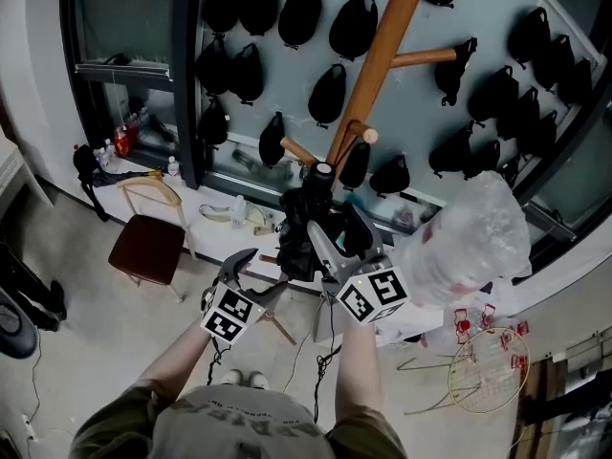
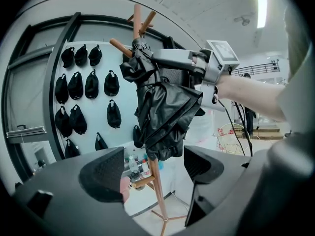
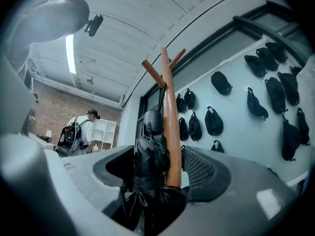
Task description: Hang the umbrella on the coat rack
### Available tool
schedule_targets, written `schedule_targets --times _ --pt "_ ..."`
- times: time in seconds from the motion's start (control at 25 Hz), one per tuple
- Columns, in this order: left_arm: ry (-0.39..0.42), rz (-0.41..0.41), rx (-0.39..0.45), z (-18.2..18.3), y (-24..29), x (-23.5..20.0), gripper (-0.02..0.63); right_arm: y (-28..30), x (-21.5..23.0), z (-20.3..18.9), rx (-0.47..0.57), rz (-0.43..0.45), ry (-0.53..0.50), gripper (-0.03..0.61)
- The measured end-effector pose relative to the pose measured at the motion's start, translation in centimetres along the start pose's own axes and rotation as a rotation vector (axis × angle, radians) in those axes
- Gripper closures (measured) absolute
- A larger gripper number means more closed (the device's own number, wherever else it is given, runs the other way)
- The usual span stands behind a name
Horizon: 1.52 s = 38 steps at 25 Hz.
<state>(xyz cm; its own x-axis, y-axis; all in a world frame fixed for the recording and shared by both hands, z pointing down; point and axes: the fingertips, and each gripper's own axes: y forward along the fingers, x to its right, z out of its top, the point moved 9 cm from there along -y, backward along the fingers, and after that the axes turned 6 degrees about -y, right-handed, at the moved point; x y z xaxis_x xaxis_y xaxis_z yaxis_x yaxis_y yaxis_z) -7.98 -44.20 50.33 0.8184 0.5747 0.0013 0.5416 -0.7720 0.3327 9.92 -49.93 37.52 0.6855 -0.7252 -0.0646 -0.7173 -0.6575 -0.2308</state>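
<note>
My right gripper (image 3: 157, 168) stands with its jaws apart around the top of the folded black umbrella (image 2: 165, 112), the pads not pressing it. The umbrella rests against the pole of the wooden coat rack (image 1: 382, 46), just below the upper pegs. My left gripper (image 2: 152, 168) hovers wide and empty near the umbrella's lower end.

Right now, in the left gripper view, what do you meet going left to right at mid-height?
Black caps on the wall → folded black umbrella → person's forearm.
</note>
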Motion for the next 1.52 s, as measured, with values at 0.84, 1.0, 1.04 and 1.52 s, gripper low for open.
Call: schedule_targets --times 0.84,1.0,1.04,1.52 --pt "-0.095 0.244 0.239 -0.3 -8.9 -0.8 0.230 -12.6 -7.0 -2.0 0.049 -0.349 -0.046 0.265" --pt "-0.057 0.262 0.320 0.5 -9.5 -0.4 0.265 -13.1 -8.2 -2.6 0.030 -0.387 -0.063 0.268" --pt "-0.054 0.268 0.345 0.8 -9.6 -0.3 0.293 -13.2 -8.4 -2.7 0.025 -0.393 -0.064 0.269" --pt "-0.070 0.309 0.466 1.8 -10.1 1.1 0.580 -13.3 -9.7 -3.0 -0.016 -0.443 -0.121 0.485"
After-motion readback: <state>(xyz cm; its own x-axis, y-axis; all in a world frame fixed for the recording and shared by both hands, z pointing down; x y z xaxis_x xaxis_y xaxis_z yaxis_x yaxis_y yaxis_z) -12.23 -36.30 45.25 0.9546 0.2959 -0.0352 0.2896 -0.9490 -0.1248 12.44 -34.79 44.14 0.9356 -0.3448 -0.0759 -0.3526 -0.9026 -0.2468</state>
